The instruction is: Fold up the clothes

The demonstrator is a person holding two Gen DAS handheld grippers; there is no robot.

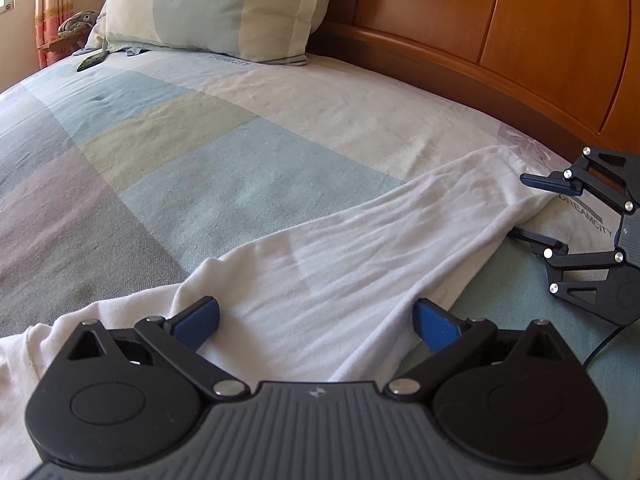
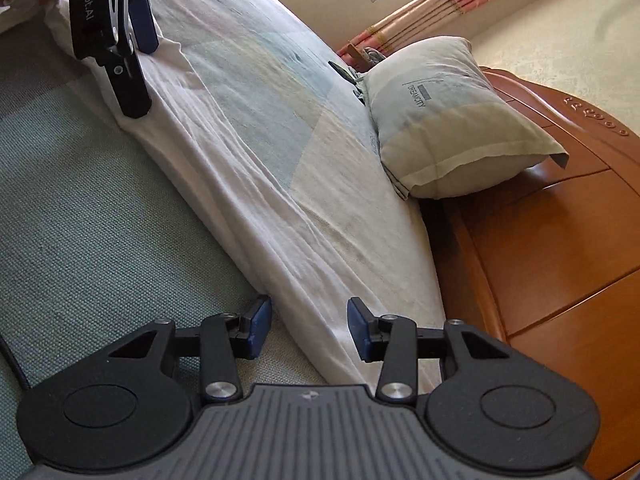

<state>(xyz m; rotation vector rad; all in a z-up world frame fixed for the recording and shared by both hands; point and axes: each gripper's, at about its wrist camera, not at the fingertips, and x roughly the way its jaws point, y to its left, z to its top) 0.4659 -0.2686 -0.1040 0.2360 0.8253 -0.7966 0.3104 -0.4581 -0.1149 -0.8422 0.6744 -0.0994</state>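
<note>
White shirt (image 1: 340,272) stretched in long band across checked bedsheet (image 1: 160,152), lower left to right of frame. Left gripper (image 1: 316,320) seen wide open, cloth lying between blue pads, nothing pinched. Right gripper (image 2: 308,328) seen partly open over shirt's edge, cloth between pads, not clamped. Open sheet left toward pillow (image 1: 224,4); wooden headboard (image 1: 520,40) bounds right side. Window and curtain (image 2: 452,4) shown fully in right view only.

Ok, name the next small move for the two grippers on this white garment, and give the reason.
Probably close the right gripper on the white garment. Its jaws stand open with the garment's far end lying between them, ungripped, while the left gripper straddles the near end, also open. A fold needs a hold first.
</note>
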